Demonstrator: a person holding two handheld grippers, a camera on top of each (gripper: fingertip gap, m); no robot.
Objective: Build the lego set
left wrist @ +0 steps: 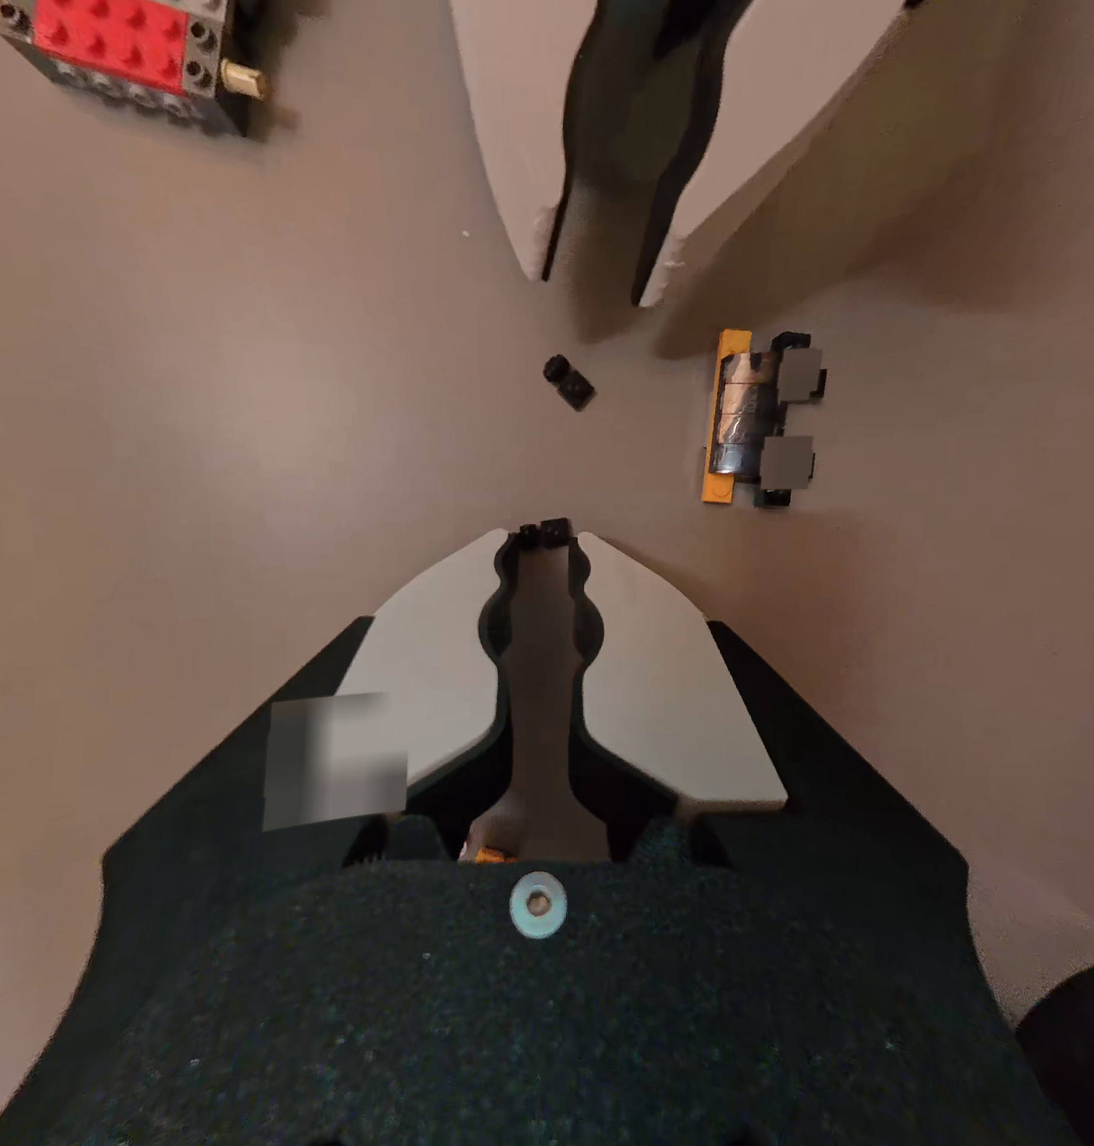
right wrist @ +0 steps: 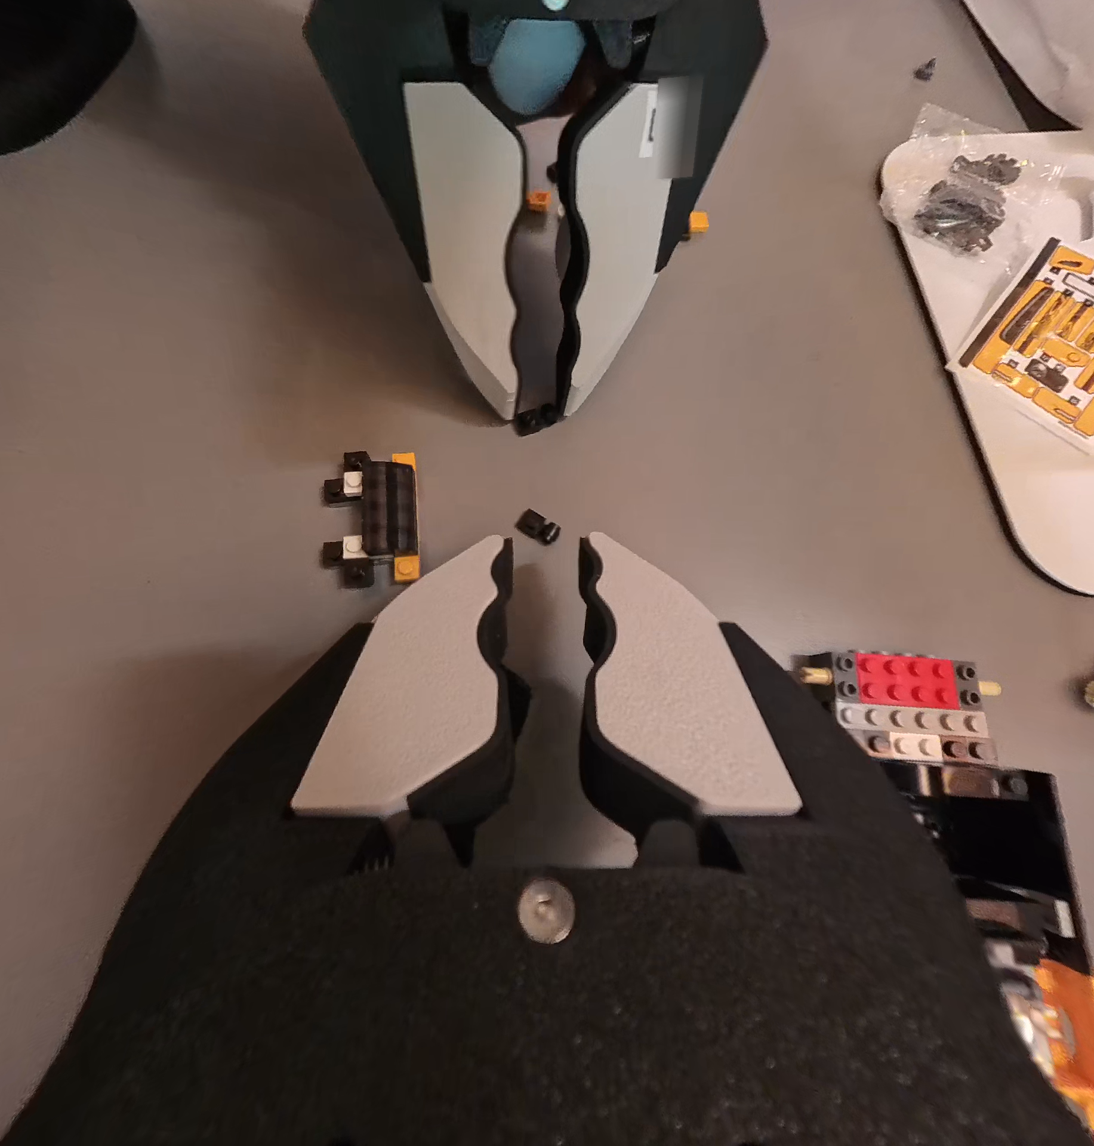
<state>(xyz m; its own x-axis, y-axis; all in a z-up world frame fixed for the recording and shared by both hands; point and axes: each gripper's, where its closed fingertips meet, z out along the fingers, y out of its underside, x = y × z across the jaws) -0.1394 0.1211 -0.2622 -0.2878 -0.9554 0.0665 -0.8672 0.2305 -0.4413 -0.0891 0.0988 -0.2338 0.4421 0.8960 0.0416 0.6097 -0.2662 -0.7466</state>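
Note:
My left gripper is shut on a small black lego piece; it also shows from the front in the right wrist view. My right gripper is open and empty, its tips just short of a second small black piece lying loose on the table, also seen in the left wrist view. An orange-and-black sub-assembly with a dark ribbed middle lies beside it, left of my right gripper. A red, grey and black studded build with tan pins sits at right, far left in the left wrist view.
A white tray at the right holds a clear bag of black parts and an orange-and-black sticker sheet. Small orange pieces lie behind my left gripper. A black box and orange sheet lie at the lower right. Left tips to right tips: about 7 cm.

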